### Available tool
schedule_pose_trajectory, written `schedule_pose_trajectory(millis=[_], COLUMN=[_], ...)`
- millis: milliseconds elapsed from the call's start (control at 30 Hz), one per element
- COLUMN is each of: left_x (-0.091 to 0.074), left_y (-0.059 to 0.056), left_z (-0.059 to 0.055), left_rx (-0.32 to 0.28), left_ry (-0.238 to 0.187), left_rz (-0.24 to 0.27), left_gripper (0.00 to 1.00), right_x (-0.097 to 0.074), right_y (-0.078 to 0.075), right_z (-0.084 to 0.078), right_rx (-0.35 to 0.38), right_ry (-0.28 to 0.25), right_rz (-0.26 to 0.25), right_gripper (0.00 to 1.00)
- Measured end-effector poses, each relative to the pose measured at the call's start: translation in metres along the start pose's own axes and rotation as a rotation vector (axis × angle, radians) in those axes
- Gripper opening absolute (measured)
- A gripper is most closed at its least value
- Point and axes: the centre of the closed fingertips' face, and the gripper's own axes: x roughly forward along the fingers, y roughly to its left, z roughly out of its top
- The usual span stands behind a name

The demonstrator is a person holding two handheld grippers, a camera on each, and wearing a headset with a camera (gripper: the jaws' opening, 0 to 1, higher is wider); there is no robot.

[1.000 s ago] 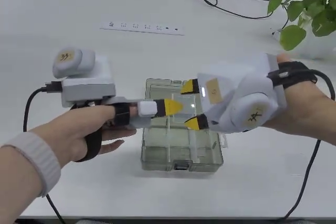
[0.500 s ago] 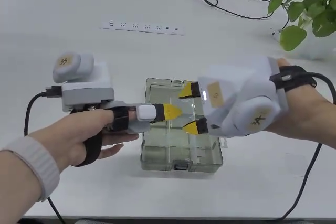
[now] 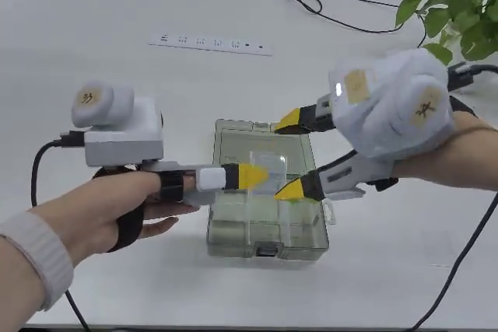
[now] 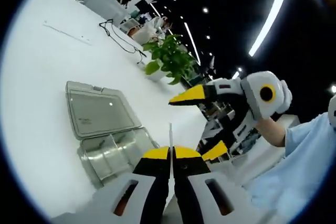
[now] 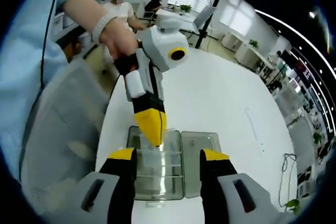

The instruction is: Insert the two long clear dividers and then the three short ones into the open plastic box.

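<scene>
Here's the left gripper reaching in from the left over the white table, a hand wrapped round its grip, and its yellow-tipped jaws are pressed together on a clear divider. The left gripper view confirms it: the two jaws meet with barely a sliver between them, and the divider stands edge-on as a thin upright line rising out of the pinch. Across from it sits the right gripper, coming in from the right, jaws spread wide, one yellow tip high over the lid and the other low over the box's right side, nothing between them. In the right gripper view those two jaws stand well apart at the bottom, and the left gripper points down between them, its tip right over the box. The plastic box lies open on the table below both tools, its lid folded flat behind it, away from the person. The divider hangs above the box's middle, tilted a little, and whether its lower edge touches the box I can't tell. Whether it's a long one or a short one, also hard to say from here. Further back, a white power strip lies flat, a black cable loops across the table, and a green plant sits at the far right corner.
</scene>
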Motion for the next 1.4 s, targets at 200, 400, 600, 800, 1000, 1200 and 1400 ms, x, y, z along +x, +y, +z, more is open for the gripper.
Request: schedule_pose_trajectory(millis=[200,400,600,800,1000,1200,1400], left_x=[-0.004,-0.007,-0.008,-0.008,-0.008,-0.007,-0.006], left_y=[-0.023,-0.030,-0.033,-0.033,-0.034,-0.035,-0.036], left_z=[-0.013,-0.023,-0.034,-0.034,-0.032,-0.033,-0.032], left_rx=[0.179,0.264,0.321,0.334,0.343,0.378,0.408], left_ry=[0.043,0.078,0.126,0.119,0.100,0.095,0.077], left_rz=[-0.121,-0.159,-0.177,-0.180,-0.180,-0.179,-0.176], left_gripper=[0.00,0.00,0.00,0.00,0.00,0.00,0.00], right_x=[-0.004,-0.006,-0.003,0.005,0.005,0.004,0.001], right_y=[0.011,0.034,0.046,0.057,0.059,0.058,0.059], right_z=[-0.006,-0.004,-0.003,-0.002,-0.007,-0.008,-0.009], right_rx=[0.117,0.215,0.225,0.217,0.225,0.245,0.241], right_ry=[0.027,0.098,0.202,0.256,0.283,0.285,0.286], right_rz=[0.173,0.411,0.536,0.581,0.595,0.601,0.614], right_gripper=[0.32,0.23,0.17,0.10,0.06,0.04,0.03])
